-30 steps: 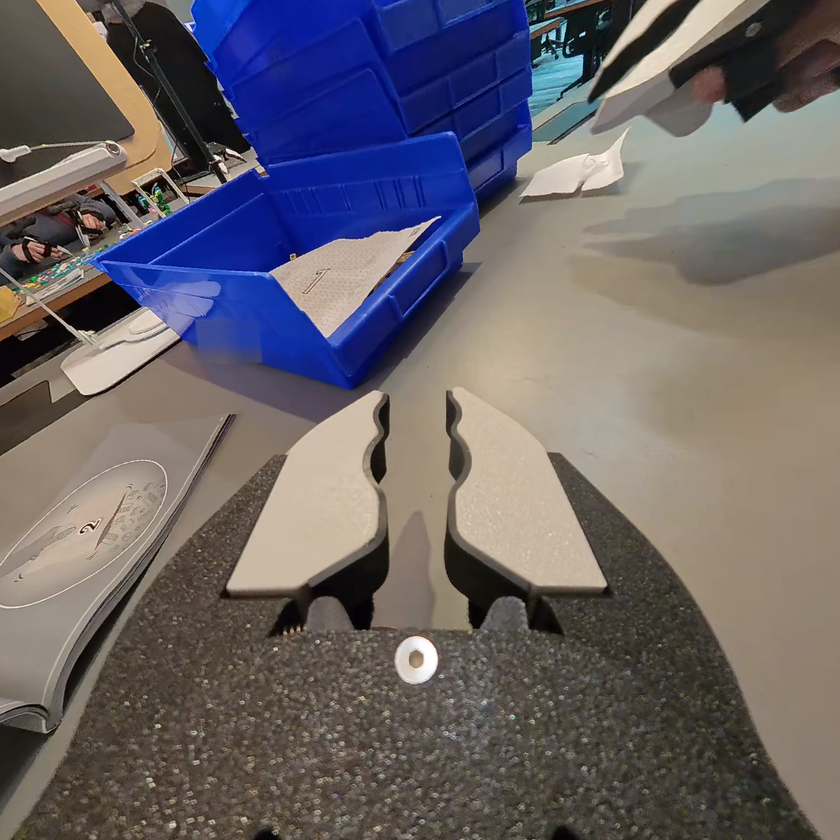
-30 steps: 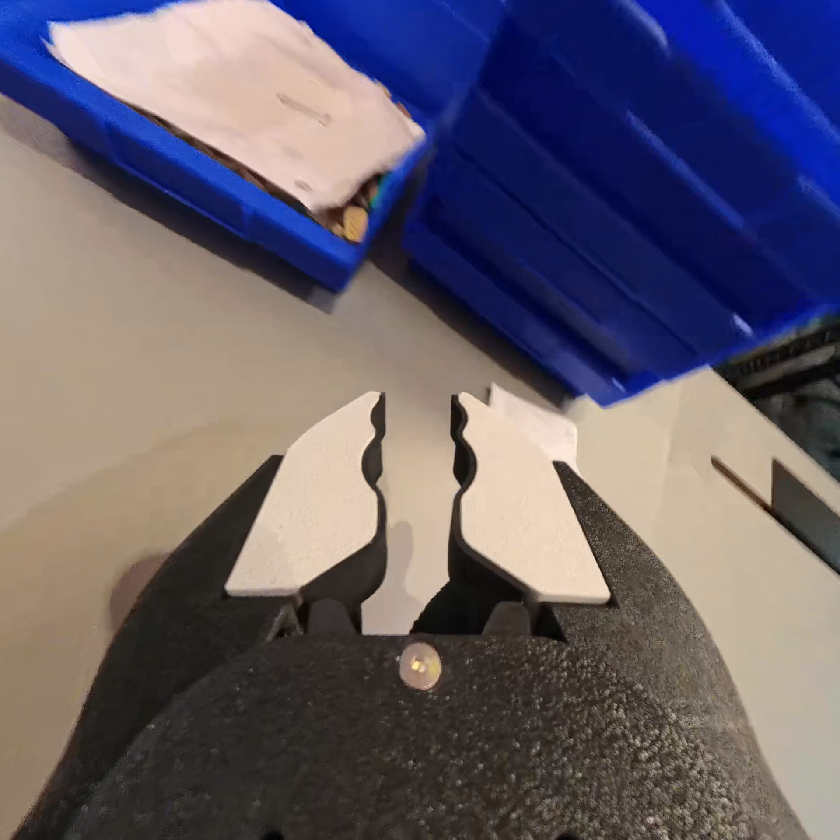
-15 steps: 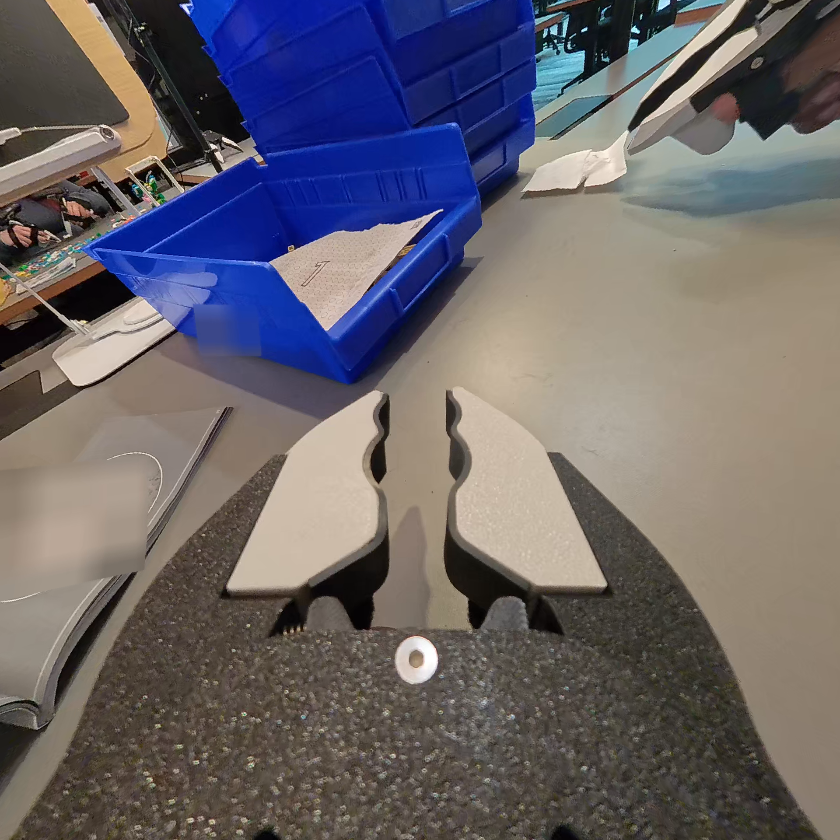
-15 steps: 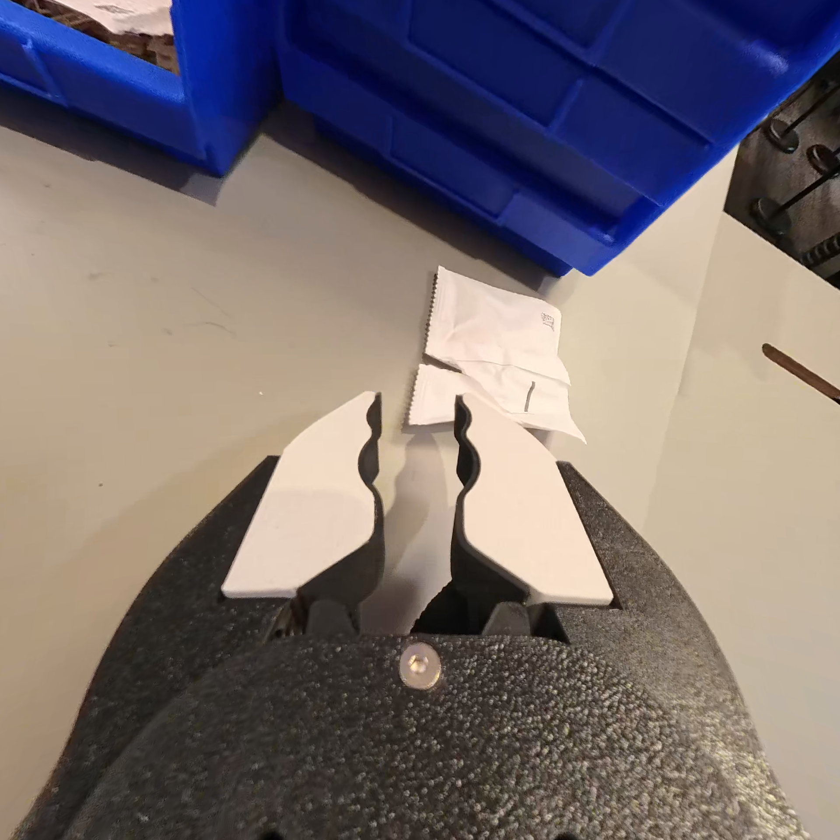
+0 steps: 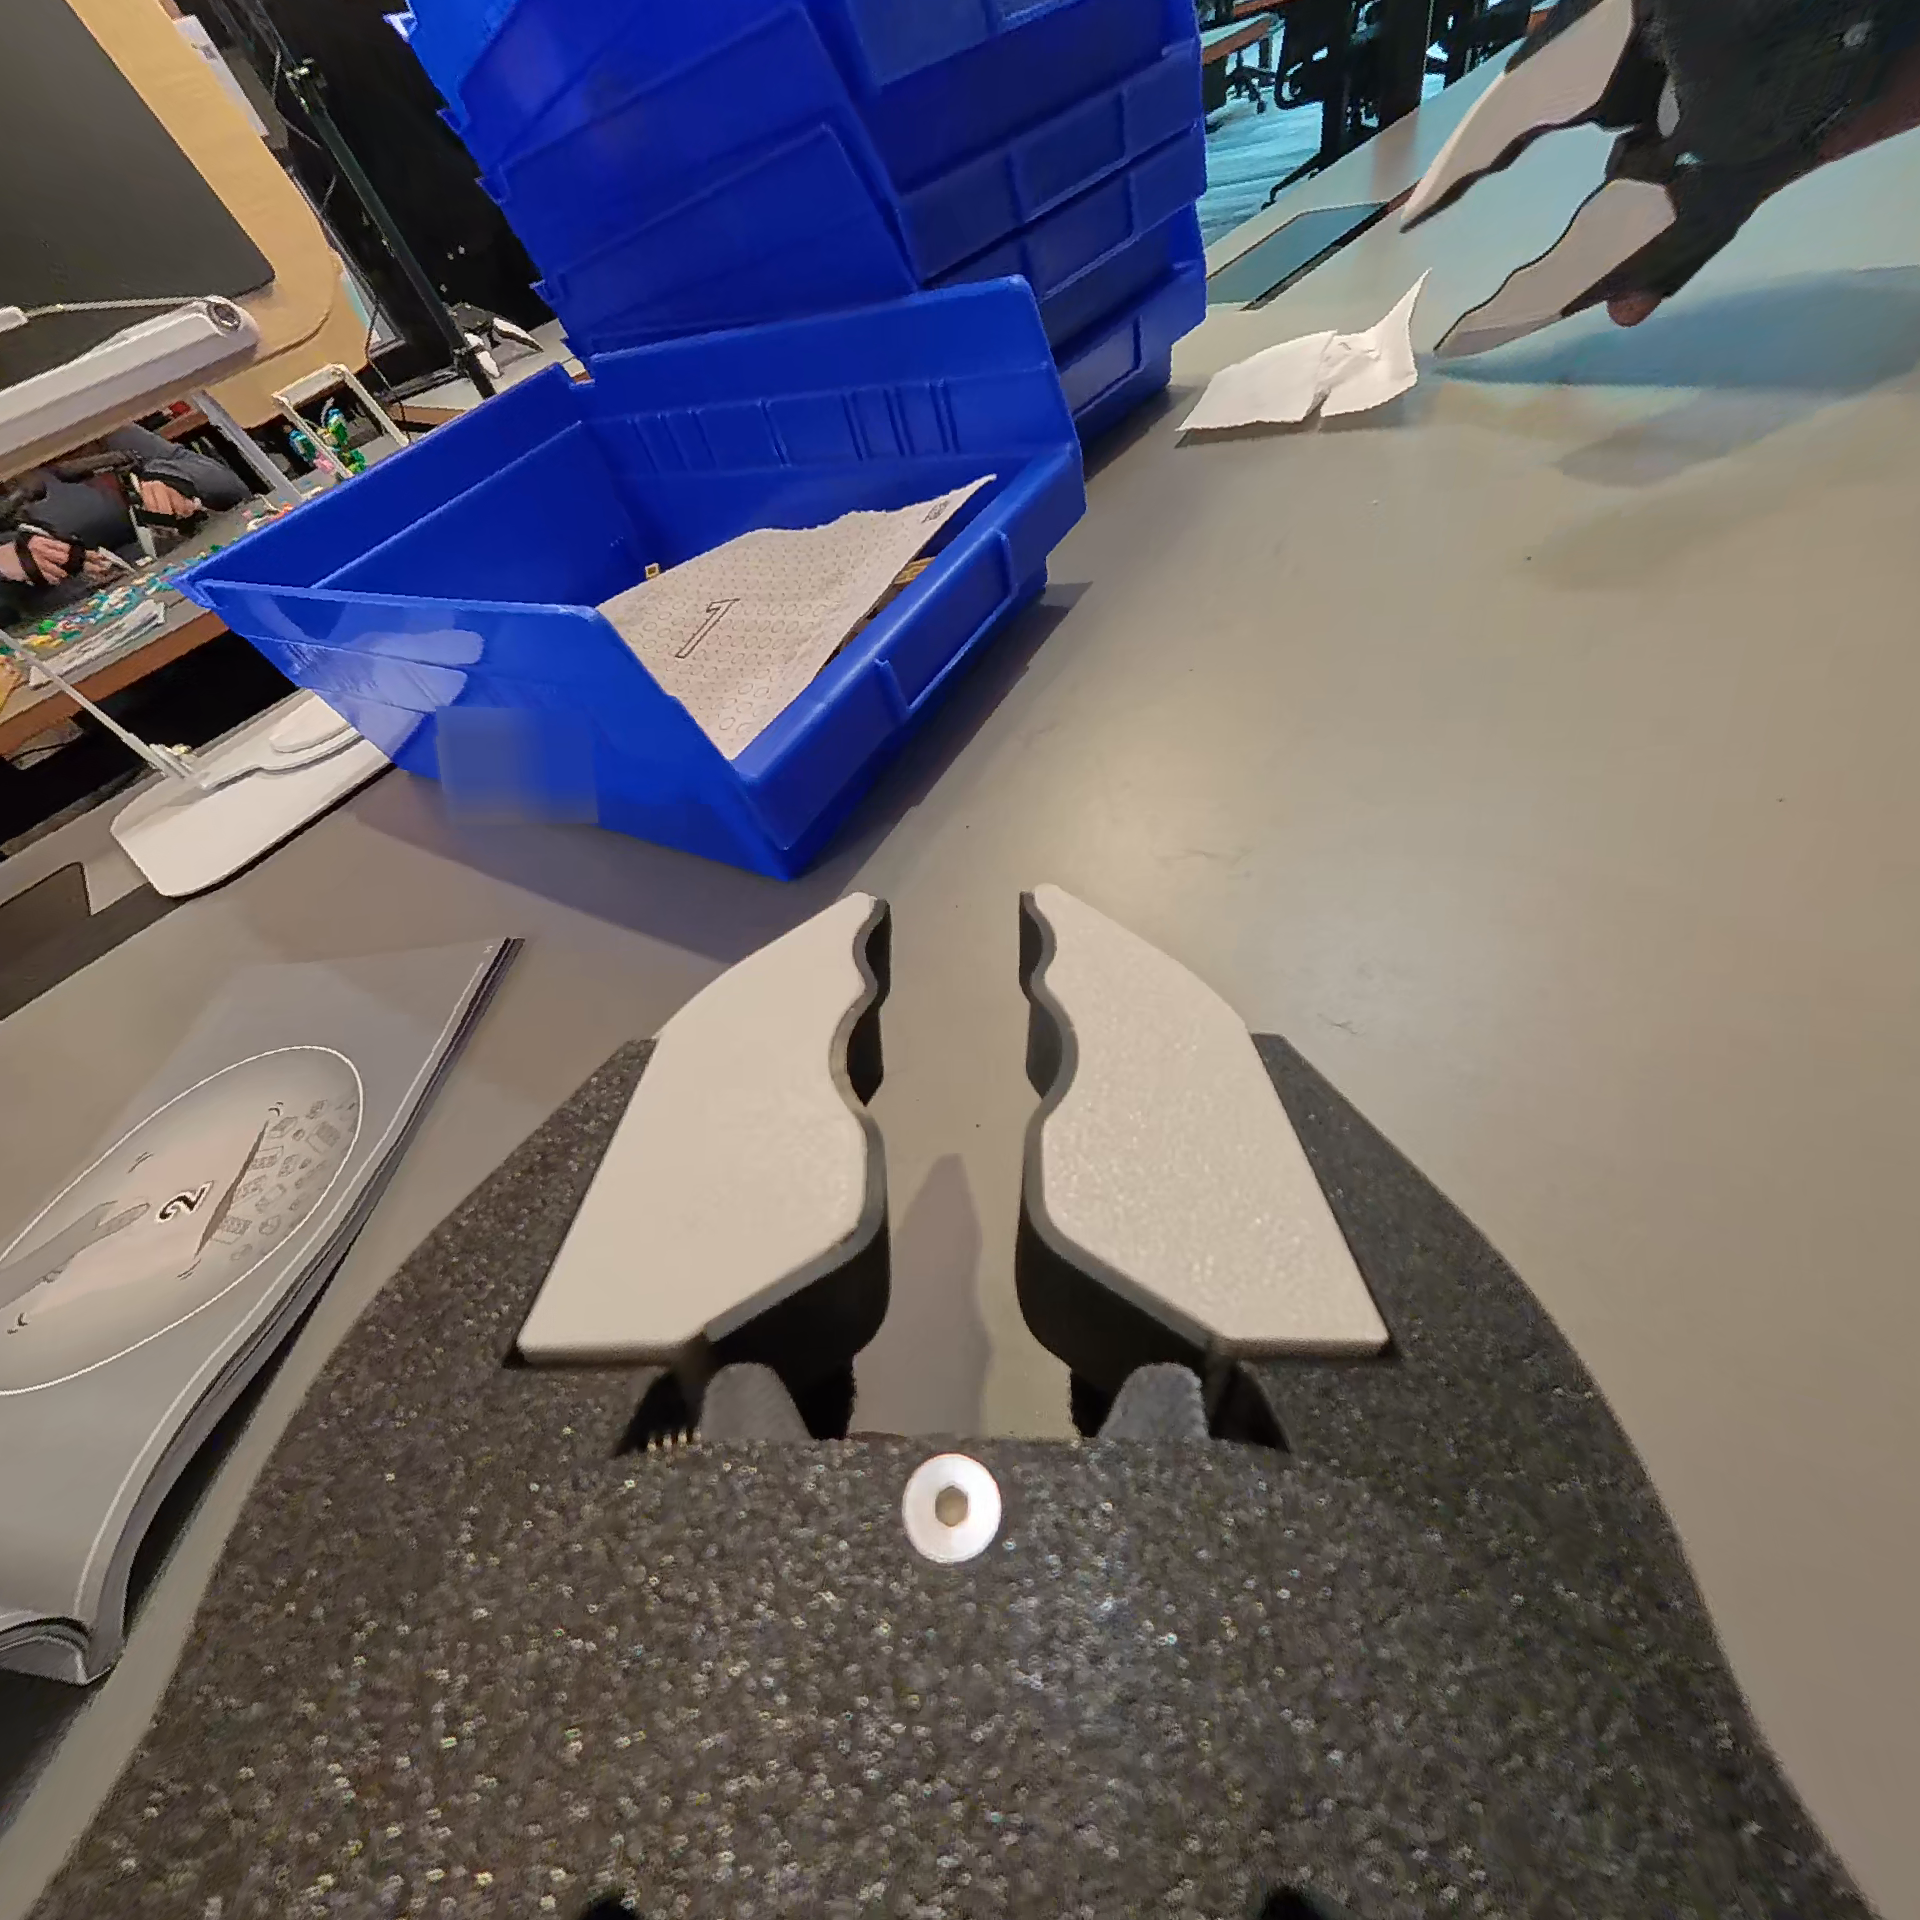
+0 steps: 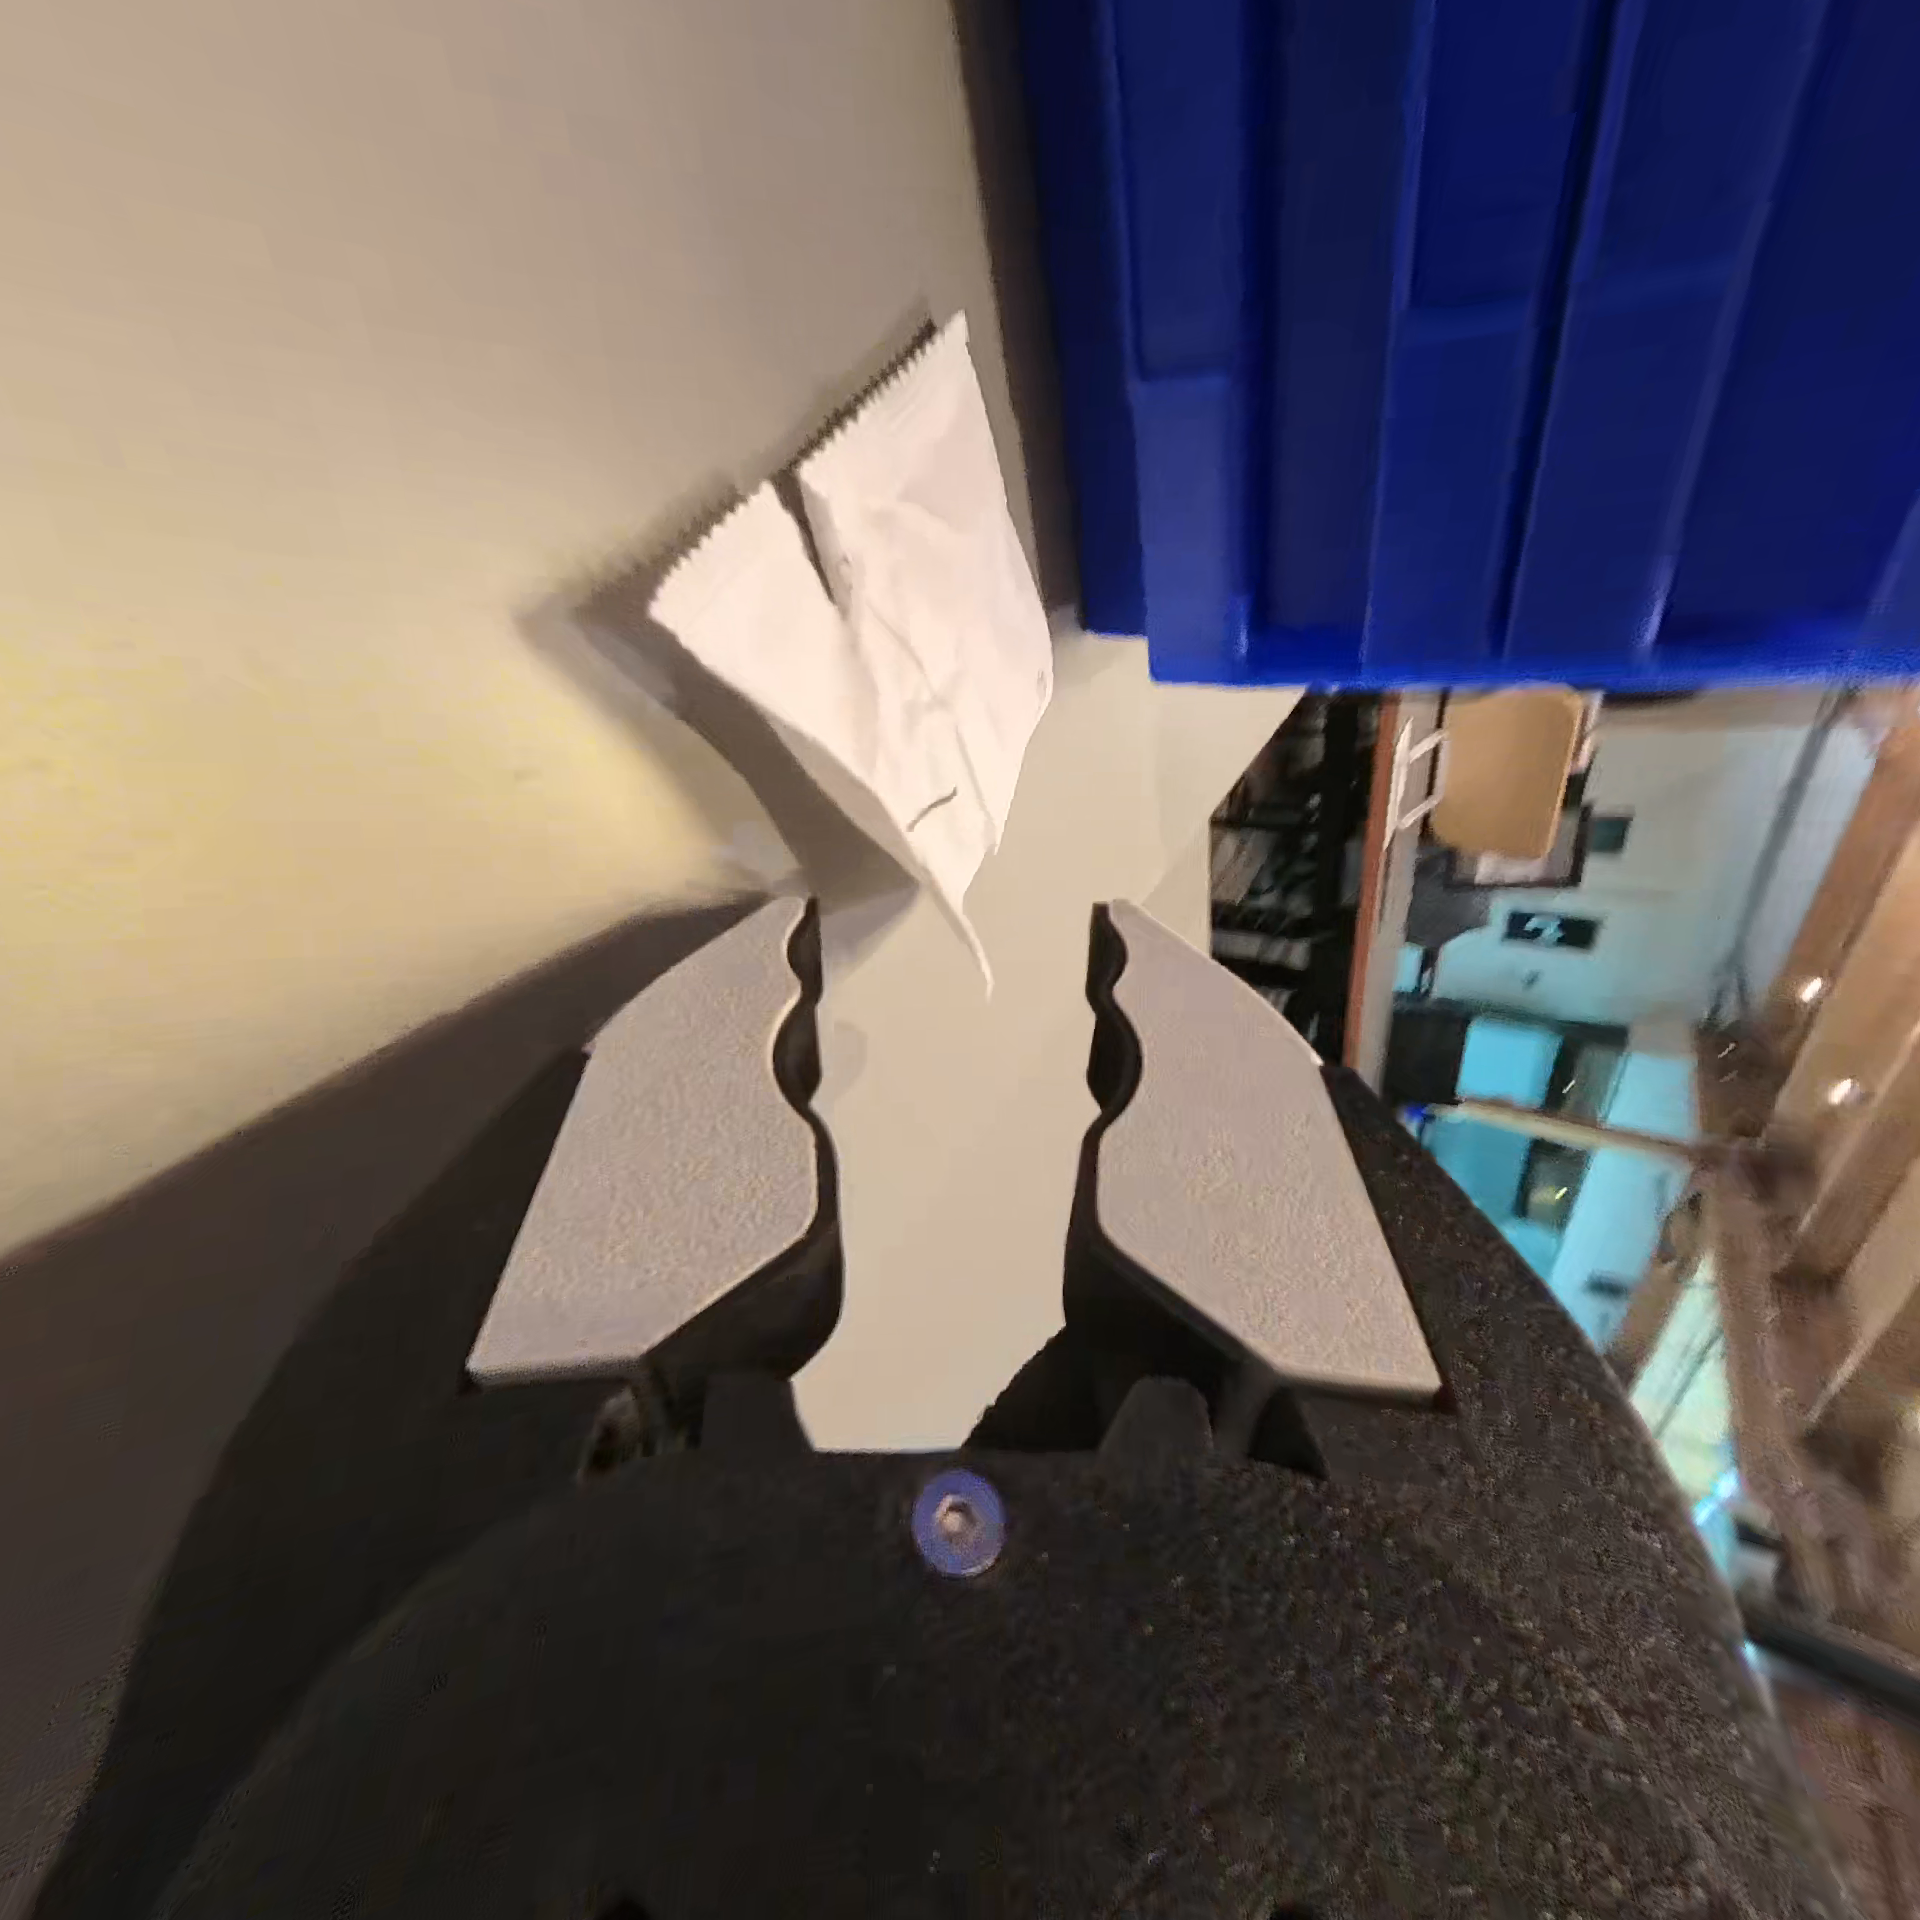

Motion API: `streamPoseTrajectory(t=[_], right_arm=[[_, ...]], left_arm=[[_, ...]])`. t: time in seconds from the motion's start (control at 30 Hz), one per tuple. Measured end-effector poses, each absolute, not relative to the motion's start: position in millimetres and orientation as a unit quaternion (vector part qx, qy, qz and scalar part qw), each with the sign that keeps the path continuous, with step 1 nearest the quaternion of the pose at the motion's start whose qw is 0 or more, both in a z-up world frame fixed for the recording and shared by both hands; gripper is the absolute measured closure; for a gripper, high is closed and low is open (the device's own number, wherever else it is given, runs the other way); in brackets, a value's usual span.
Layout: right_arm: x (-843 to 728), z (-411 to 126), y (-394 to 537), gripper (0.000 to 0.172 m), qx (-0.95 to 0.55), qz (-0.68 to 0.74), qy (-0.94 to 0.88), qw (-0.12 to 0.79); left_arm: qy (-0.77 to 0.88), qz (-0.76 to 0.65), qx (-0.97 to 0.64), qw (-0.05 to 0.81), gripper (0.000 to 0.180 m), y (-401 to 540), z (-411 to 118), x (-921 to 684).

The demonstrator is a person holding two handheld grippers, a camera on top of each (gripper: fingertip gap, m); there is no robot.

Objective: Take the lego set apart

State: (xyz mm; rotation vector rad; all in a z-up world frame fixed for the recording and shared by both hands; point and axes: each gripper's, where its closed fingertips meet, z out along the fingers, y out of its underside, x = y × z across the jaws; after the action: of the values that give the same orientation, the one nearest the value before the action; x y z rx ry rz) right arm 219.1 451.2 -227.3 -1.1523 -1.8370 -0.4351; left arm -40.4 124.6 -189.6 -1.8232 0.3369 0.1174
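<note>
Right tool [image 6: 951,914] wide open, empty, tips straddling raised corner of white sachets [image 6: 883,623] on bench [image 6: 312,416] beside blue bins [image 6: 1455,312]. Left tool [image 5: 954,904] part open, empty, over bare bench near booklet [image 5: 177,1226].

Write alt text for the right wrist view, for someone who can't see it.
The right gripper hovers open over a grey table, the raised corner of a crumpled white packet reaching between its fingertips without touching either. Stacked blue bins stand just beyond the packet; the frame is tilted and slightly blurred.
</note>
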Motion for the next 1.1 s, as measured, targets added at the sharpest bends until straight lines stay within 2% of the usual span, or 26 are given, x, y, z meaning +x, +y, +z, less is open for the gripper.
streamPoseTrajectory(t=[0.13, 0.2, 0.23, 0.27, 0.33, 0.67, 0.87, 1.1], right_arm=[[199.4, -233.8, 443.8, 0.128, -0.394, -0.188, -0.792, 0.428], [193.5, -240.1, 446.6, 0.143, -0.367, -0.216, -0.807, 0.409], [191.7, -243.2, 447.4, 0.159, -0.357, -0.229, -0.814, 0.397], [188.3, -243.1, 447.3, 0.167, -0.347, -0.239, -0.816, 0.397], [177.1, -237.0, 438.9, 0.171, -0.341, -0.224, -0.813, 0.415], [113.5, -147.1, 327.6, 0.172, -0.277, -0.066, -0.79, 0.543], [48.4, -107.9, 280.5, 0.172, -0.256, 0.015, -0.766, 0.59], [-27.4, -106.1, 297.4, 0.164, -0.376, 0.034, -0.712, 0.592]], left_arm=[[0.138, 0.05, -0.787, 0.599, 0.158, 124.7, -189.4, -43.3], [0.133, 0.048, -0.786, 0.601, 0.158, 124.6, -188.6, -44.7], [0.132, 0.048, -0.786, 0.602, 0.158, 124.6, -188.5, -45.2], [0.131, 0.05, -0.786, 0.602, 0.157, 124.5, -188.5, -45.7], [0.131, 0.052, -0.786, 0.602, 0.157, 124.2, -188.6, -46.3], [0.141, 0.052, -0.788, 0.597, 0.157, 124.8, -190.4, -42.7], [0.139, 0.05, -0.786, 0.601, 0.157, 124.3, -188.7, -42.6], [0.124, 0.041, -0.785, 0.605, 0.157, 124.2, -187.4, -46.9]])
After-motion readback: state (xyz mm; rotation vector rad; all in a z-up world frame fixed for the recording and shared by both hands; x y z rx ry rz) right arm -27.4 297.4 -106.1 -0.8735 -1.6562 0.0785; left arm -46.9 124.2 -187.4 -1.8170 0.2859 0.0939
